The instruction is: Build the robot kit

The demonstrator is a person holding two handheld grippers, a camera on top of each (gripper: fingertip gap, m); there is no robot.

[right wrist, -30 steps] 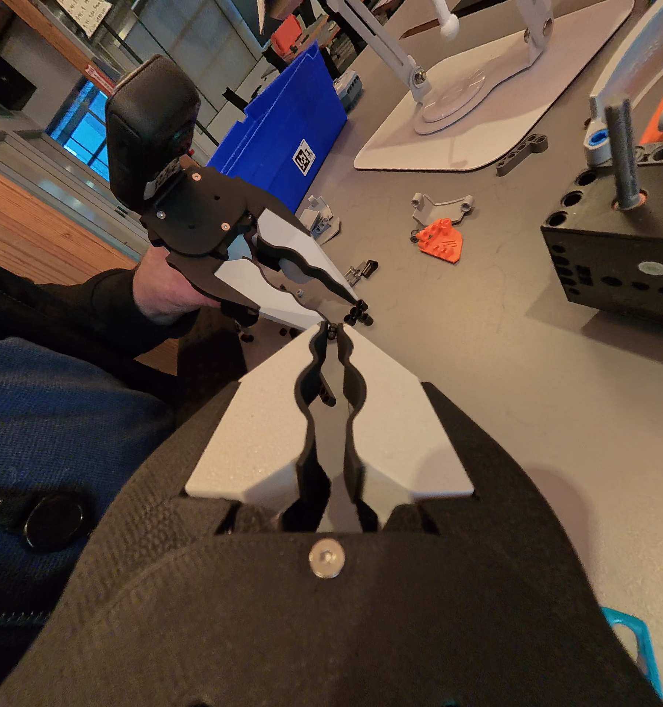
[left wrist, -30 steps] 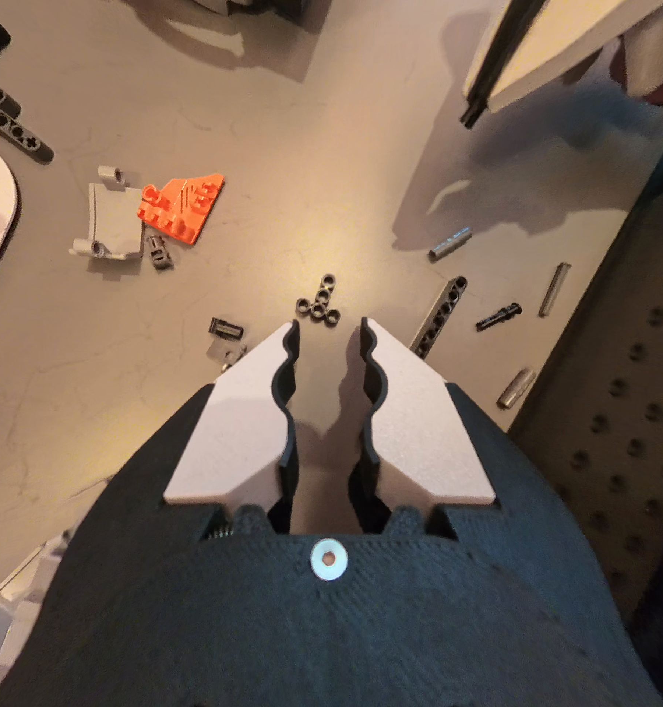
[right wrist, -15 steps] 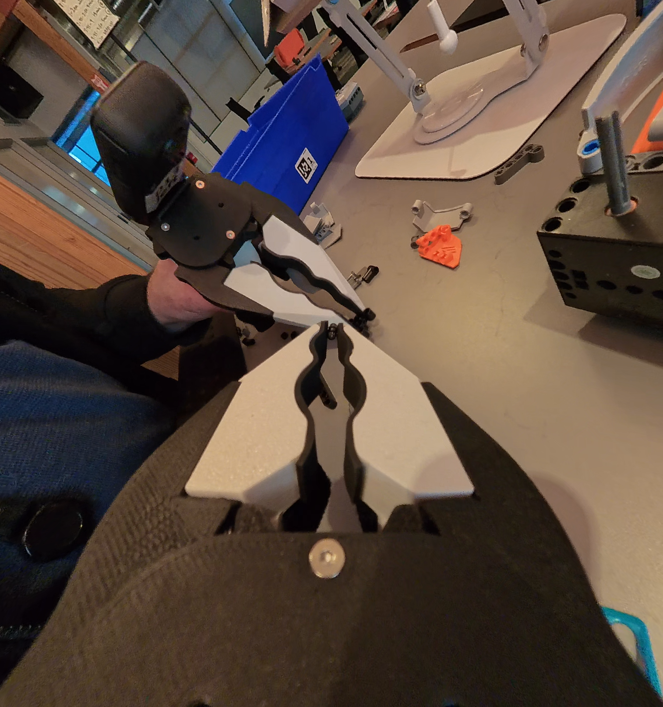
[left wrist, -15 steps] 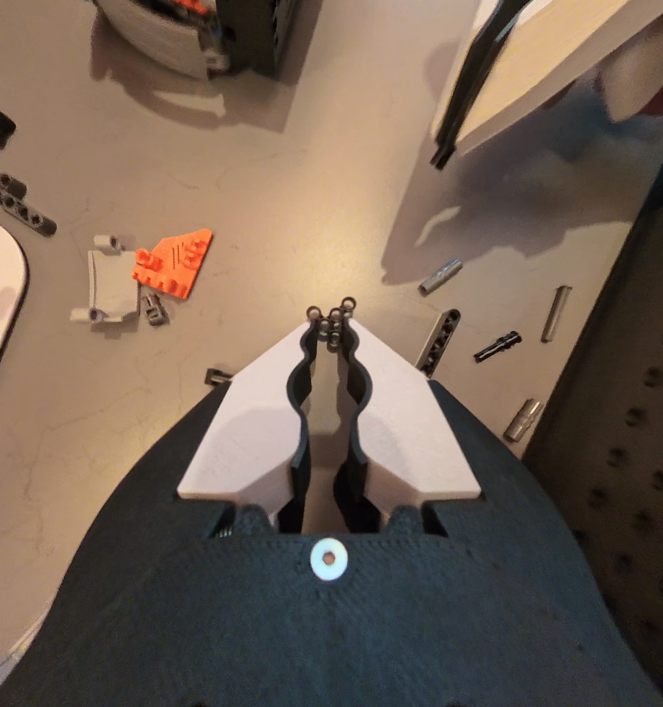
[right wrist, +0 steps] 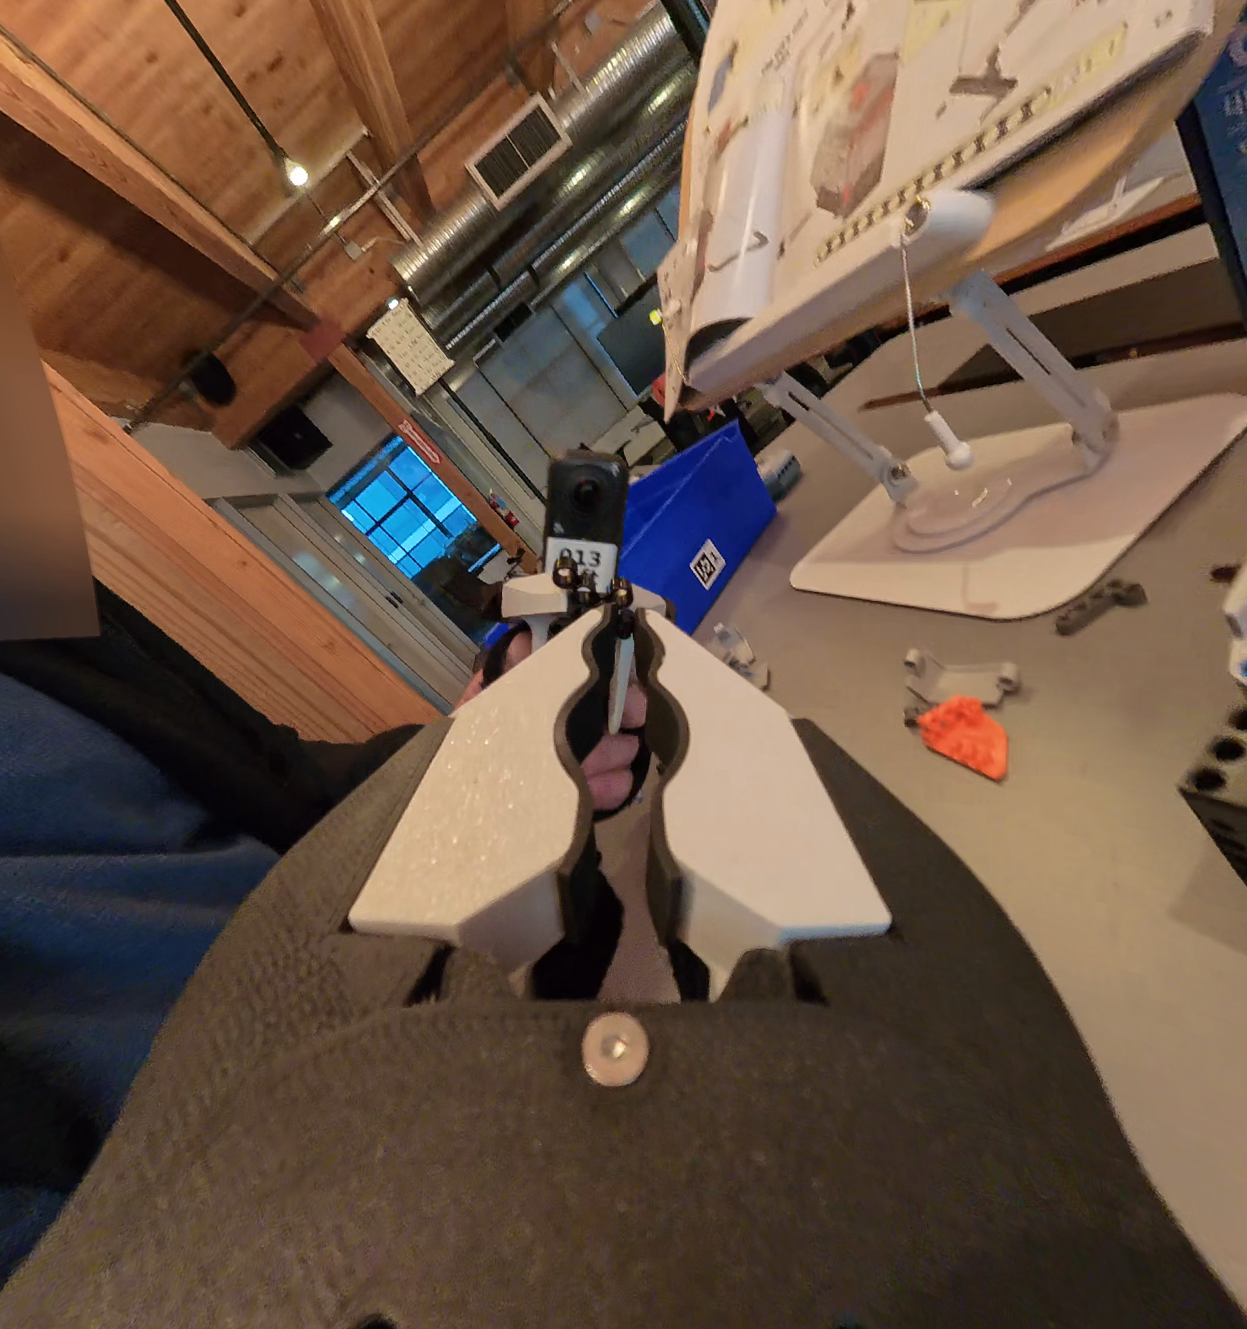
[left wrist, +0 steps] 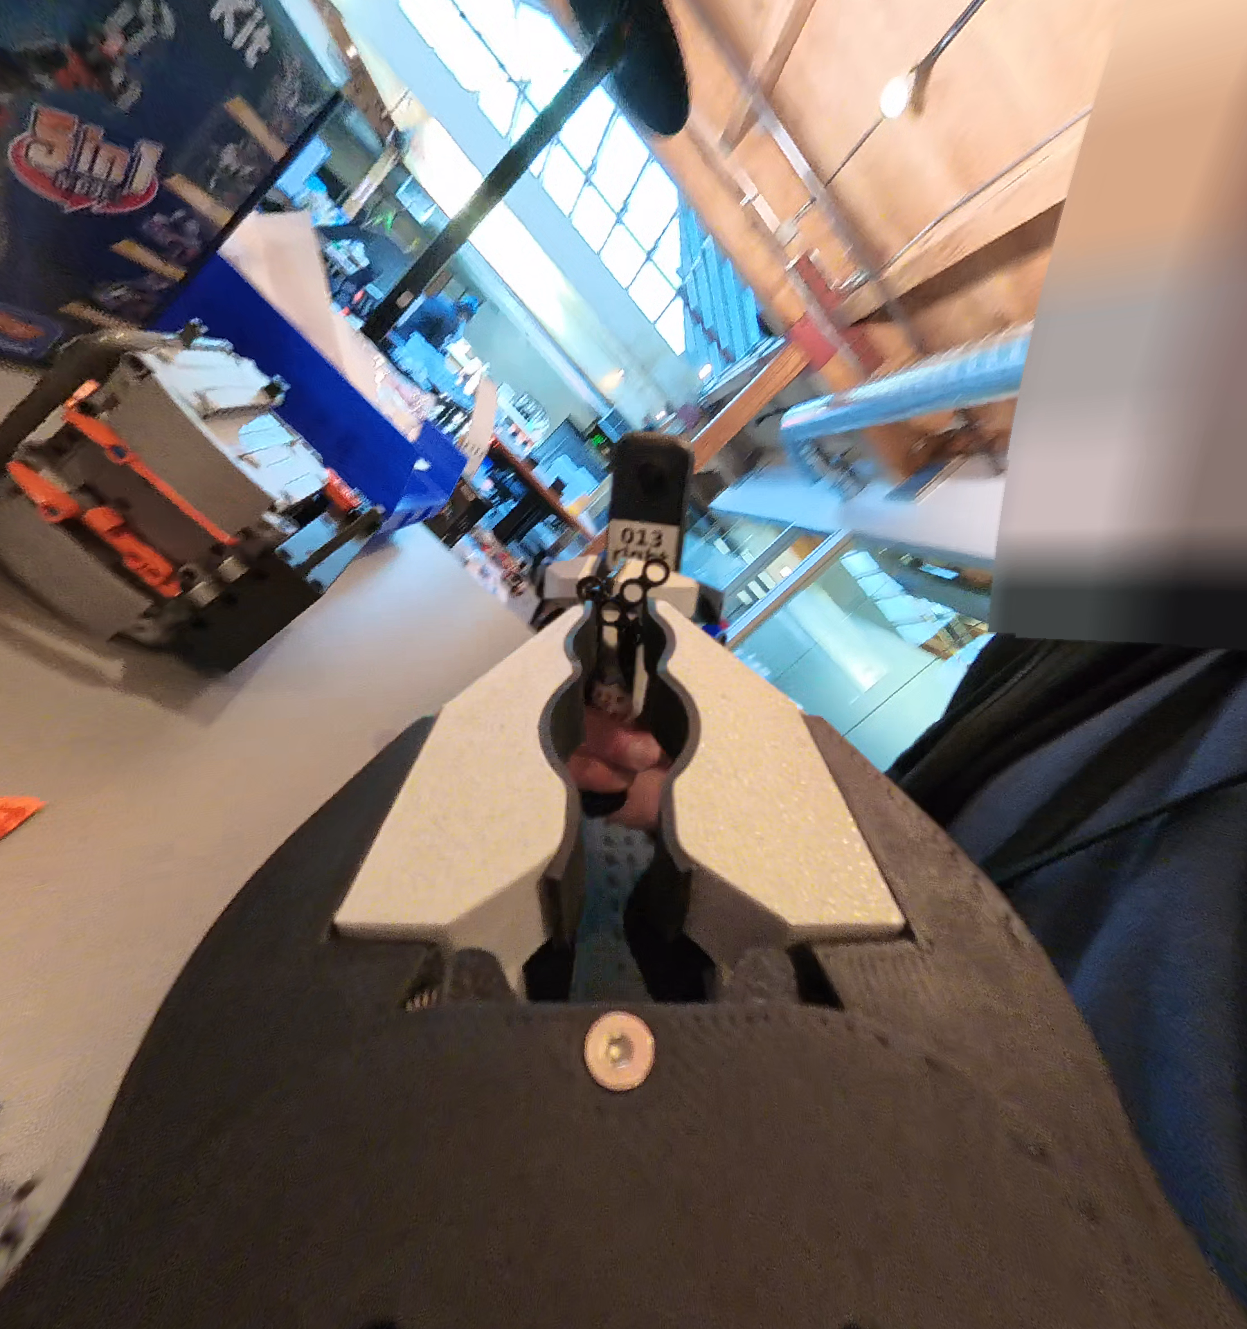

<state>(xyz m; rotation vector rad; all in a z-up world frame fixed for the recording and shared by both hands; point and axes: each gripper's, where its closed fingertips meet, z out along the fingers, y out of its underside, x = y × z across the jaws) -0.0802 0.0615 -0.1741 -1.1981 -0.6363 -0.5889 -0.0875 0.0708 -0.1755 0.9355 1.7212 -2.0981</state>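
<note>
- Left gripper (left wrist: 617,611): jaws pinched down narrow on a tiny black T-shaped connector (left wrist: 631,591) with round holes. The piece sticks out just past the tips.
- Right gripper (right wrist: 617,611): jaws nearly together too, with what looks like a small dark pin (right wrist: 624,624) caught right at the tips. It's tiny and a bit blurry, so I wouldn't swear to its exact shape.
- Both grippers are lifted off the worktop (right wrist: 965,899) and pointed straight at each other, tip to tip. The connector and the pin are touching or very nearly so; can't tell which from either view.
- Down on the worktop, well apart from the tips: an orange plate piece (right wrist: 962,733) lying just beside a grey panel piece (right wrist: 962,676), and a dark beam (right wrist: 1102,604) further back near the foot of a white stand (right wrist: 1023,532).
- The stand props up an open booklet (right wrist: 893,108). A blue bin (right wrist: 692,532) sits behind, and a black block with holes (right wrist: 1246,791) is at the right edge.
- The left wrist view also catches a half-built grey and orange model (left wrist: 138,496) on the worktop, off to the side.
</note>
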